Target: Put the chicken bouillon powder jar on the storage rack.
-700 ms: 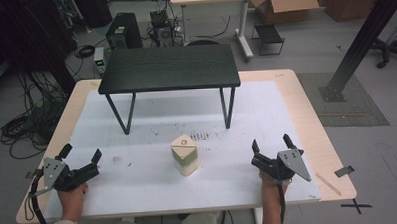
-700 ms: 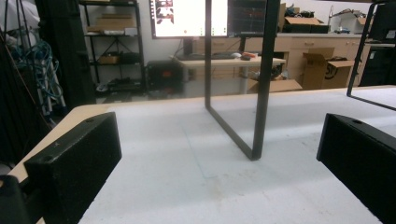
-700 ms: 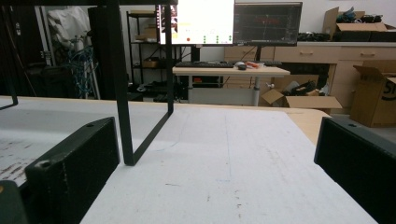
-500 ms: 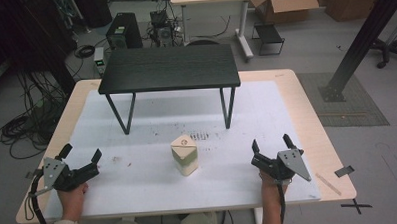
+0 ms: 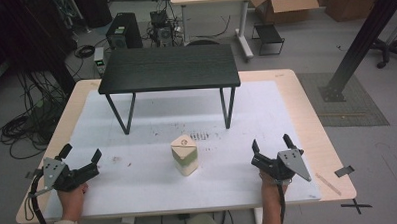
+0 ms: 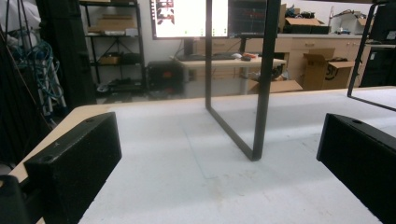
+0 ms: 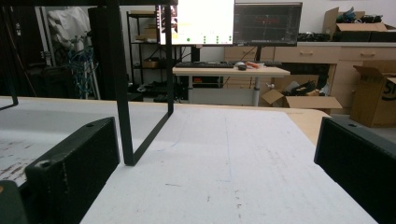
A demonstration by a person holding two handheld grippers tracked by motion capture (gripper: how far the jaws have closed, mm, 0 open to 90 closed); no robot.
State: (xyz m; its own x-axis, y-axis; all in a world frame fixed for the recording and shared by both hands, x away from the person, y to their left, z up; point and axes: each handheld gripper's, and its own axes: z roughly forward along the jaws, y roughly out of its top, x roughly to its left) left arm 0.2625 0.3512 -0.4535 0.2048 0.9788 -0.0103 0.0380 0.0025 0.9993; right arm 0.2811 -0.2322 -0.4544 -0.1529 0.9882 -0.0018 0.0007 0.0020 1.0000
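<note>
A small pale wooden block (image 5: 184, 154) with a triangular top stands on the white mat (image 5: 186, 117) near the table's front middle. My left gripper (image 5: 80, 154) rests at the front left, open, with nothing between its jaws. My right gripper (image 5: 271, 143) rests at the front right, also open and empty. Both lie well apart from the block, one on each side. In the left gripper view my left gripper (image 6: 219, 158) has its jaws spread wide over bare mat; in the right gripper view my right gripper (image 7: 217, 158) stands the same way.
A low black table (image 5: 169, 69) on thin metal legs (image 6: 259, 84) stands on the mat behind the block; its right leg (image 7: 122, 93) rises ahead of my right gripper. Faint dark marks (image 5: 200, 137) dot the mat. Desks, boxes and cables lie beyond the table.
</note>
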